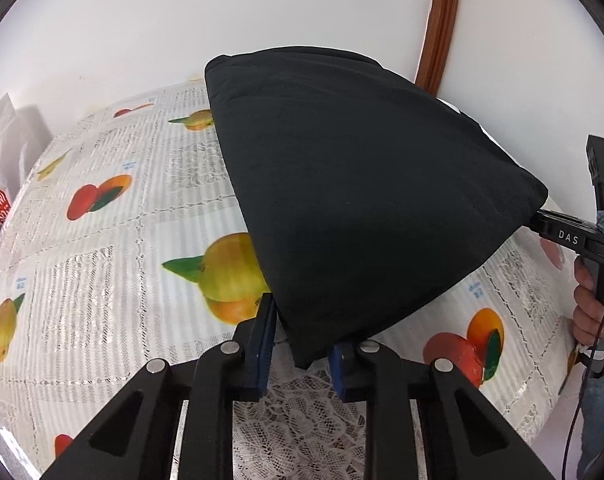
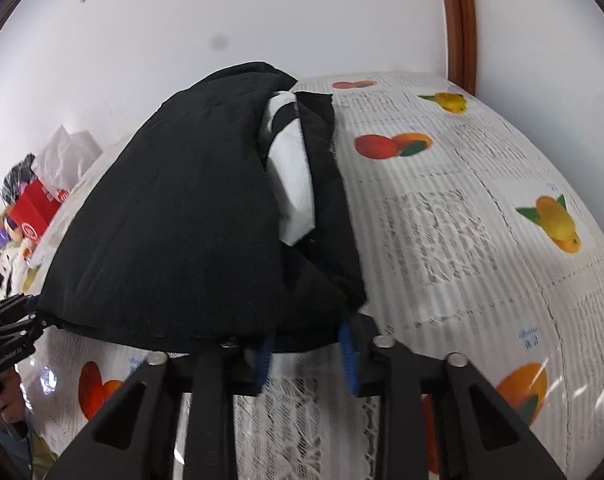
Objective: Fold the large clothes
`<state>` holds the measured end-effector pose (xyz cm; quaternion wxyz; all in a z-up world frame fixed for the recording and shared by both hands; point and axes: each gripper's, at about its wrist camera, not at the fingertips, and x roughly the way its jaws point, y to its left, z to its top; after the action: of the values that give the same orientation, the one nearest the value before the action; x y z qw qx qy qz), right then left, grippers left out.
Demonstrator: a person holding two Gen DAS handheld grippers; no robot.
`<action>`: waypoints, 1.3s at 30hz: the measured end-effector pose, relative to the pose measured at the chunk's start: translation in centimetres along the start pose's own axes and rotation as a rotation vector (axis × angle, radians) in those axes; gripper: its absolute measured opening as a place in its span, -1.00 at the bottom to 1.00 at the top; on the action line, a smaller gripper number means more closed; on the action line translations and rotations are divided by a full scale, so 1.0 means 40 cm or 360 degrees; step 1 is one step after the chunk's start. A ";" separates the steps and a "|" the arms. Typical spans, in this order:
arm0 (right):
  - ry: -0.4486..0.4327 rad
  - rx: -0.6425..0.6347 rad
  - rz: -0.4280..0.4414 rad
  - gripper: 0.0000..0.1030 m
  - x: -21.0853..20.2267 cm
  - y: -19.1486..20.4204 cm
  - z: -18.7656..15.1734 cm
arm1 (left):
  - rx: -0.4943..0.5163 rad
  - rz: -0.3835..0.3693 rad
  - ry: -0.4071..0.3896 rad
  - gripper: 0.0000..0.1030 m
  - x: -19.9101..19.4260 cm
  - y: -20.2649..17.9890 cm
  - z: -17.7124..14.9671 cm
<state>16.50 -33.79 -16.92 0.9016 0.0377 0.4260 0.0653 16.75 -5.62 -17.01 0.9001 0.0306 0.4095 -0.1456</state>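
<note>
Surface under a fruit-print plastic cloth fills most of both views, white wall behind. Black garment, folded into a thick bundle, lies across frame centre in each view; a white panel shows between its layers in the right wrist view. Left claw, bottom centre: blue pads narrowed onto the garment's near corner, cloth pinched between them. Right claw, bottom centre: jaws narrowed, garment's near edge draped over the tips; whether the pads press cloth cannot be told.
</note>
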 end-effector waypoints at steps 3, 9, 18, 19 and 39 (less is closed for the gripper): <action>-0.0005 -0.0056 -0.0017 -0.76 0.009 0.029 0.008 | 0.0013 0.0033 -0.0012 -0.62 0.001 -0.003 0.001; 0.0002 -0.0074 0.0004 -0.78 0.033 0.069 0.029 | -0.0050 0.0061 -0.0022 -0.63 -0.003 0.048 0.004; 0.0012 -0.0114 0.0094 -0.78 0.079 0.168 0.051 | -0.0198 0.0132 -0.0019 -0.63 -0.015 0.150 0.004; 0.0013 -0.0112 0.0106 -0.78 0.085 0.177 0.054 | -0.0208 0.0134 -0.0017 -0.63 -0.017 0.158 0.004; -0.0223 -0.0286 0.0269 -0.38 -0.093 0.180 0.051 | -0.0265 0.0041 -0.0009 -0.09 -0.082 0.178 -0.033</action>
<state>15.13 -27.26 -11.91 0.9201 -0.0029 0.3498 0.1760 15.79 2.19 -15.88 0.9025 -0.0395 0.4172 -0.0996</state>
